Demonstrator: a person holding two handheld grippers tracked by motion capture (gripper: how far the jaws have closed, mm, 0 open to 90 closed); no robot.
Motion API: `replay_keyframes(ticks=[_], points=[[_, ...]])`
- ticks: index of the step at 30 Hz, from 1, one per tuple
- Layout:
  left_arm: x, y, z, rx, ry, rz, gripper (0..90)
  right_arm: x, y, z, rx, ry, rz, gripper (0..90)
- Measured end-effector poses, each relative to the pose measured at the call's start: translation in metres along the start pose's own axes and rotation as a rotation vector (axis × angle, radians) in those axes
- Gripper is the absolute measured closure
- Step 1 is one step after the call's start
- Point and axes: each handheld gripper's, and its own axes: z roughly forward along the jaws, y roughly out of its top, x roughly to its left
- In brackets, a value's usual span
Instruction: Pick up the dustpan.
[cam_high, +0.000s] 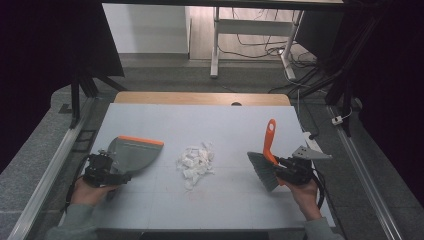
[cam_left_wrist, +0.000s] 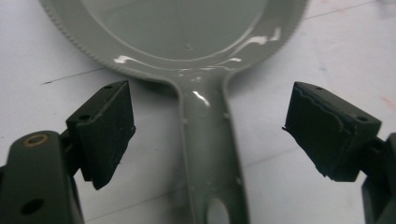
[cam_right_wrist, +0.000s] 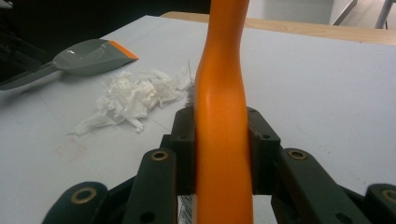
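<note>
Orange brush (cam_right_wrist: 222, 116) clamped in right tongs (cam_right_wrist: 220, 149) — left tongs (cam_left_wrist: 210, 130) wide, straddling the dustpan (cam_left_wrist: 212, 154) handle.

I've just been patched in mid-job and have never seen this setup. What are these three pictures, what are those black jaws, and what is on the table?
A person holds a hand-held tool with two black jaws in each hand. The high view looks down on the table. The other two cameras ride on the tools.

The left gripper has its jaws open either side of the grey dustpan's handle, not touching it. The right gripper is shut on the orange handle of the brush. A pile of torn white paper scraps lies between them.
</note>
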Motion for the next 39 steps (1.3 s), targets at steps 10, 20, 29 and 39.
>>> replay_keyframes(ticks=[10,20,29,39], points=[[0.002,-0.003,0.019,0.041,0.005,-0.048,23.1,0.001,0.002,0.000,-0.006,0.002,-0.001,68.6],[0.012,-0.004,0.025,-0.003,-0.062,-0.110,40.0,0.002,0.002,0.004,0.016,-0.002,-0.018,68.6],[0.015,-0.005,0.024,-0.025,-0.049,-0.149,60.4,0.002,0.002,0.003,0.012,-0.006,-0.017,68.6],[0.017,-0.005,0.015,-0.091,-0.034,-0.133,61.1,0.002,0.003,0.001,0.001,-0.006,-0.013,68.7]])
